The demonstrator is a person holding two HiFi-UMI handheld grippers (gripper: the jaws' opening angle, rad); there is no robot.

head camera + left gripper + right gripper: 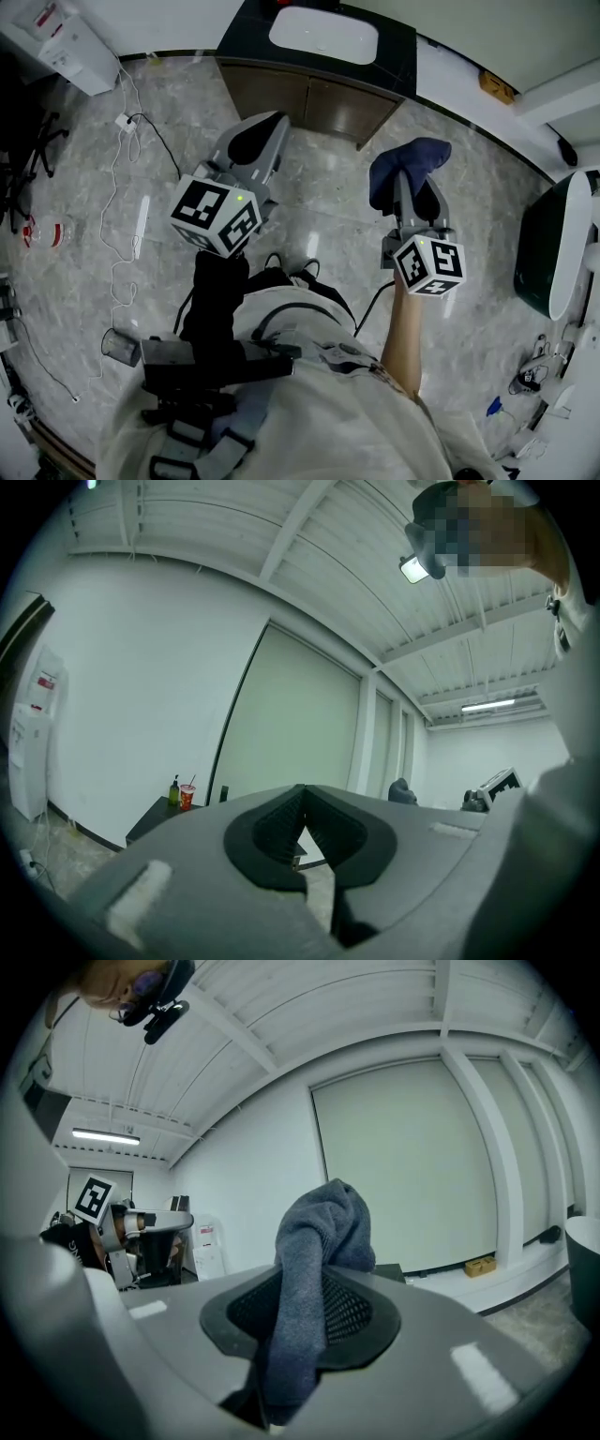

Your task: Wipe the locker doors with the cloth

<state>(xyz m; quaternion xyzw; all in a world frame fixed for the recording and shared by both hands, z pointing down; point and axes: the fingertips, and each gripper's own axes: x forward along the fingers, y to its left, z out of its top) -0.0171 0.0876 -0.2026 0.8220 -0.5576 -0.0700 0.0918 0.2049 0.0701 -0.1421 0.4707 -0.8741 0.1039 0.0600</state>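
A dark blue-grey cloth point(412, 157) is bunched at the tip of my right gripper point(413, 194), to the right in the head view. In the right gripper view the cloth point(323, 1227) runs up between the ribbed pads point(361, 1314) and flops over the top, and the right gripper point(311, 1290) is shut on it. My left gripper point(265, 129) is held up at the left, with its marker cube nearer to me. In the left gripper view its jaws meet at the tip point(302, 803) with nothing between them. Both point about level at a white wall with tall pale panels point(292, 719).
Straight ahead stands a low dark cabinet point(309, 94) with a white basin point(323, 36) on top. A black bin point(548, 246) is at the right. White cables point(127, 197) trail over the marble floor at the left. A bottle and a red cup point(187, 796) sit on a dark counter.
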